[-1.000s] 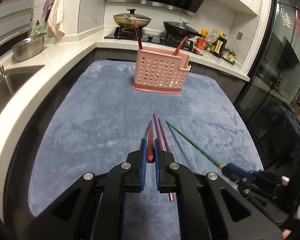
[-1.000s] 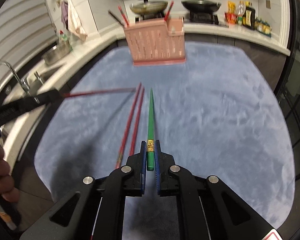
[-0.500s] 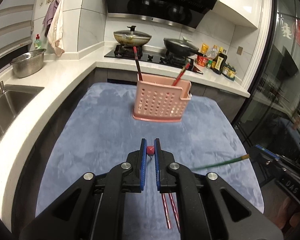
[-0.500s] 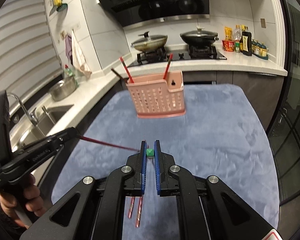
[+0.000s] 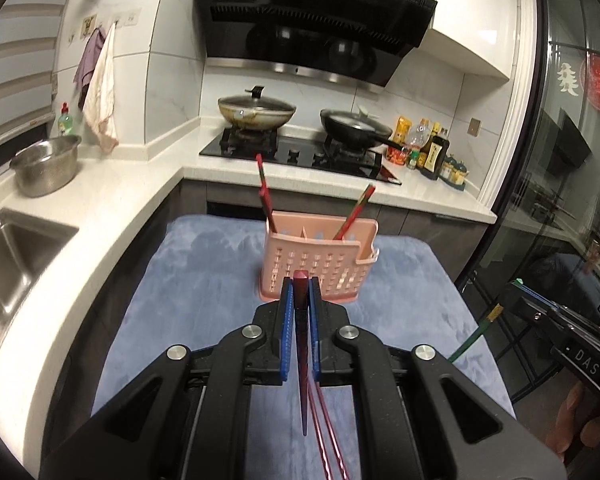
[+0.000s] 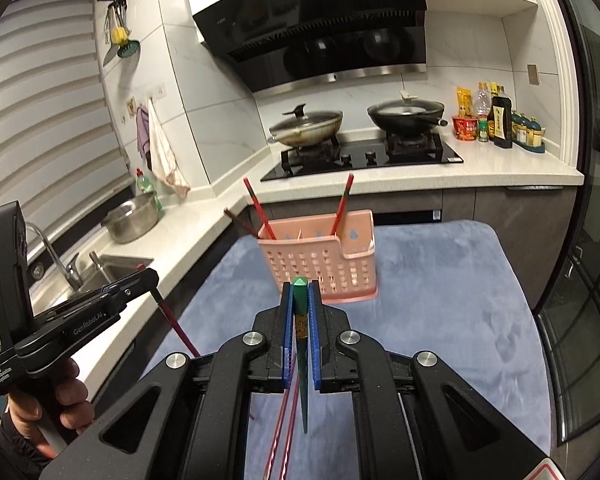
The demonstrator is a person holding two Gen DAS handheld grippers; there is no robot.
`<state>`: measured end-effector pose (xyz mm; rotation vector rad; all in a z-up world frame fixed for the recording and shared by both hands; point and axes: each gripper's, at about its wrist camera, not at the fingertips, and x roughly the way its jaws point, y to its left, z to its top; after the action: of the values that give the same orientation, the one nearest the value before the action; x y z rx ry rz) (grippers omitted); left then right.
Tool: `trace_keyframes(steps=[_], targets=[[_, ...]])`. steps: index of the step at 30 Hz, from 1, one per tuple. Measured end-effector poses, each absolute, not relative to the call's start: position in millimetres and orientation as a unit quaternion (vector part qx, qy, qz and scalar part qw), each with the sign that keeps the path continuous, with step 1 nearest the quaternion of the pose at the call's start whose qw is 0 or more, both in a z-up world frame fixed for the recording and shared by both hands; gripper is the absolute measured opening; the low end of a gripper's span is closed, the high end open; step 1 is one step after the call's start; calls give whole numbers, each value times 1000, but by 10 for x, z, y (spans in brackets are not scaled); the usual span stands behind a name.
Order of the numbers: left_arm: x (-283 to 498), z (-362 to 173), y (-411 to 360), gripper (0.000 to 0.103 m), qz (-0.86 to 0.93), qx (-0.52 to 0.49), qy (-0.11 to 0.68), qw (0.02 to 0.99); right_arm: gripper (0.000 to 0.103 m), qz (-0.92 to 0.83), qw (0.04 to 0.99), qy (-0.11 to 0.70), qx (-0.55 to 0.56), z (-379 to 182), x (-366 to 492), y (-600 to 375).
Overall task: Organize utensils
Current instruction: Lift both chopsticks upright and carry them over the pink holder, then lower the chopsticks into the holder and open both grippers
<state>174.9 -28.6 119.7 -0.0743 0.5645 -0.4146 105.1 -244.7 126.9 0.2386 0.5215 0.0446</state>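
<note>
My left gripper [image 5: 300, 286] is shut on a dark red chopstick [image 5: 302, 360], held upright with its tip hanging down above the blue mat [image 5: 180, 288]. My right gripper [image 6: 300, 290] is shut on a green chopstick [image 6: 301, 360], also held upright. The pink perforated utensil basket [image 5: 320, 268] stands on the mat ahead of both grippers, also in the right wrist view [image 6: 324, 264], with red chopsticks [image 5: 265, 196] sticking out of it. Two red chopsticks [image 5: 328, 432] lie on the mat below. The right gripper shows at the right edge of the left wrist view [image 5: 518, 288].
A white counter [image 5: 112, 200] wraps the mat's left and far sides, with a sink [image 5: 8, 256], a steel bowl [image 5: 46, 164] and a hob with two pans [image 5: 256, 110]. Bottles [image 5: 432, 152] stand at the back right. A glass door [image 5: 572, 200] is on the right.
Both grippers have risen from the mat, each lifting its chopstick, and have tilted the chopsticks from lying flat to hanging upright. The basket now looks nearer.
</note>
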Motion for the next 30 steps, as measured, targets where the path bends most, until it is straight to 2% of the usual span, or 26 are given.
trace_keyframes(steps=[19, 23, 30], targets=[[2698, 2188, -654, 7, -196, -32, 172, 965, 7, 22, 973, 176, 147, 2109, 2221, -2968], [2884, 2282, -737, 7, -191, -31, 145, 970, 7, 24, 975, 162, 149, 2243, 2470, -2989], [3224, 2172, -836, 7, -179, -34, 150, 972, 7, 16, 976, 157, 147, 2205, 2884, -2965]])
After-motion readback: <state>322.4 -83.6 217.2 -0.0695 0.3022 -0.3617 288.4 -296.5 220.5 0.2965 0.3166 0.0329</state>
